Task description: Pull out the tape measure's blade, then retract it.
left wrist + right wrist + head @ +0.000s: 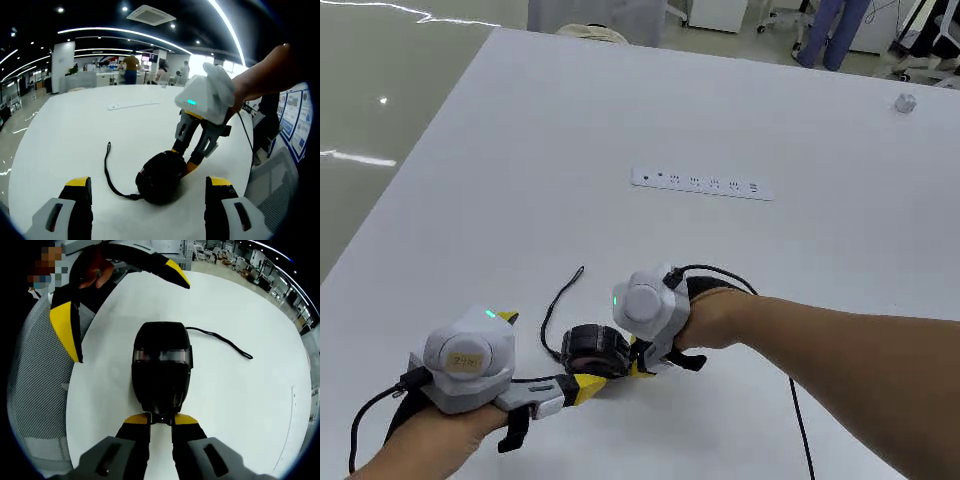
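Note:
A black tape measure (pixel 595 350) lies on the white table (pixel 670 110), its black wrist strap (pixel 560 300) trailing away. In the right gripper view the case (pixel 161 367) sits just ahead of my right gripper (pixel 161 421), whose yellow-tipped jaws are shut on the blade tip at the case's near end. My left gripper (pixel 147 200) is open wide, and the case (pixel 160 176) rests a little ahead between its jaws, untouched. From that side the right gripper (pixel 182 161) meets the case from behind. In the head view the left gripper (pixel 548 352) is at the lower left, the right gripper (pixel 640 360) beside the case.
A white power strip (pixel 700 184) lies mid-table beyond the grippers. A small grey object (pixel 905 102) sits at the far right. The table's left edge (pixel 420 150) borders a glossy floor. People stand in the background.

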The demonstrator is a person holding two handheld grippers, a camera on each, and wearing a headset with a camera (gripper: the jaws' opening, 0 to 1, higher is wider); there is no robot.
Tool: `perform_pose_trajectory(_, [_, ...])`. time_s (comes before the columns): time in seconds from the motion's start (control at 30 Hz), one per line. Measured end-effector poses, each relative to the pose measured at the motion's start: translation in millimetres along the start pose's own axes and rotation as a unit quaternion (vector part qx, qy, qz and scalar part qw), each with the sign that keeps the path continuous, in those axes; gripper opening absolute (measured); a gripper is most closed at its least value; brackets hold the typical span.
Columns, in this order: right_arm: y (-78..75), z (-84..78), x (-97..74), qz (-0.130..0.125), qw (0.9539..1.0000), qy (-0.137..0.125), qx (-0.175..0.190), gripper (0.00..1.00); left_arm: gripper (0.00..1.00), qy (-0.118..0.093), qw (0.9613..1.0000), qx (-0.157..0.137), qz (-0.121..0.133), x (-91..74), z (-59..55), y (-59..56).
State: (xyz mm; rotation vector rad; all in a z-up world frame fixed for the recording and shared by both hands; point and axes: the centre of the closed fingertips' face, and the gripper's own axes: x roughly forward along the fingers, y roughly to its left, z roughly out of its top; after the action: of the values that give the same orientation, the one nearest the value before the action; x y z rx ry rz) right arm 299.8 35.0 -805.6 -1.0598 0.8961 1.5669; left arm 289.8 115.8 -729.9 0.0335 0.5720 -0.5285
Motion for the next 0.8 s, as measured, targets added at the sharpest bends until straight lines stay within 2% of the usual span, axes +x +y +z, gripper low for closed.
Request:
perform_pose_trajectory(0.13, [0.6,0.1,1.8,-0.001,0.9999,0.003,0.011,0.16,0.87,0.004,0.9998,0.009,-0.017,4.2,1.4,-1.1])
perform_pose_trajectory(0.23, [1.5,-1.0,5.8,-0.004,0.9999,0.012,0.003,0.15,0.82,0.011,0.999,0.027,-0.033,9.1,0.9,-5.8])
perform_pose_trajectory(0.33, [1.1,-1.3,3.9,-0.001,0.9998,0.02,0.0,0.15,0.77,0.028,0.9949,0.073,-0.063,15.0,-3.6,-15.0])
perform_pose_trajectory(0.4, [0.5,-1.4,4.0,0.001,0.9998,0.019,0.001,0.15,0.74,0.039,0.992,0.092,-0.078,17.6,-7.0,-19.1])
perform_pose_trajectory(0.43, [0.2,-1.6,4.2,0.003,0.9998,0.018,0.001,0.15,0.71,0.05,0.9892,0.102,-0.092,19.5,-11.3,-22.5])
perform_pose_trajectory(0.53, [-0.4,-1.7,4.2,0.003,0.9998,0.019,0.006,0.14,0.67,0.055,0.988,0.117,-0.086,26.6,-10.8,-21.4])
perform_pose_trajectory(0.63, [-1.2,-1.8,4.6,0.005,0.9996,0.021,0.018,0.14,0.66,0.054,0.9877,0.116,-0.089,33.0,-7.3,-21.7])
perform_pose_trajectory(0.7, [-1.2,-2.2,4.7,0.003,0.9996,0.021,0.018,0.14,0.64,0.053,0.9862,0.126,-0.094,36.5,-3.4,-23.6])
perform_pose_trajectory(0.73, [-1.3,-2.3,4.7,0.003,0.9996,0.021,0.018,0.14,0.63,0.053,0.9852,0.13,-0.098,37.8,-2.4,-24.3])
perform_pose_trajectory(0.8, [-1.6,-2.4,4.3,0.003,0.9995,0.017,0.026,0.14,0.61,0.06,0.98,0.154,-0.111,40.6,-1.4,-27.0])
